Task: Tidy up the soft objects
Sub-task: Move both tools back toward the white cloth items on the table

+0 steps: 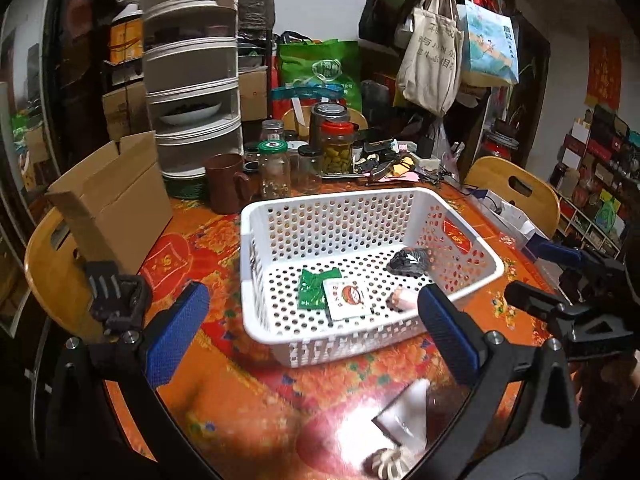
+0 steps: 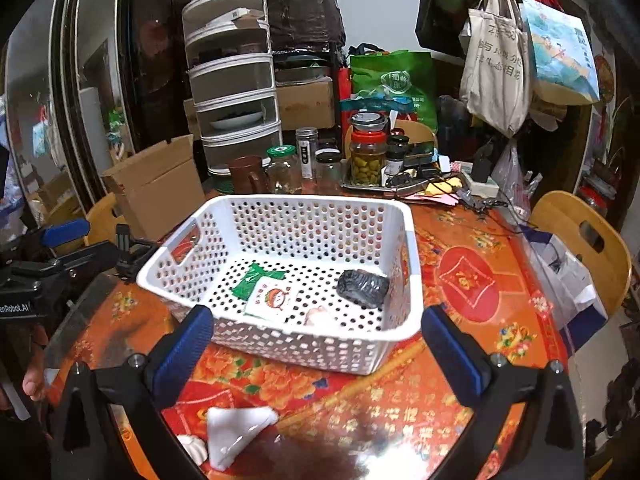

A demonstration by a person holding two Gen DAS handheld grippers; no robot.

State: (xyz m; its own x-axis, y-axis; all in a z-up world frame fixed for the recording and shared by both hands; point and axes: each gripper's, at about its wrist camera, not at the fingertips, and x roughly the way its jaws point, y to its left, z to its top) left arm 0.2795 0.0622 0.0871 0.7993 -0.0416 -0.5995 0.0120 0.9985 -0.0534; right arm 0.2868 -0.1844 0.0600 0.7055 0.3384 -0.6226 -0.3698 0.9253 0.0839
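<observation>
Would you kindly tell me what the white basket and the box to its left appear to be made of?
The white basket looks like moulded plastic: smooth, slightly glossy walls with regular punched holes. The cardboard box seems plain corrugated board: matte brown, with folded flaps.

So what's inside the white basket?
Basket: green packet partly under a white sachet, a black bundle, and a pale item half hidden by the near wall.
</observation>
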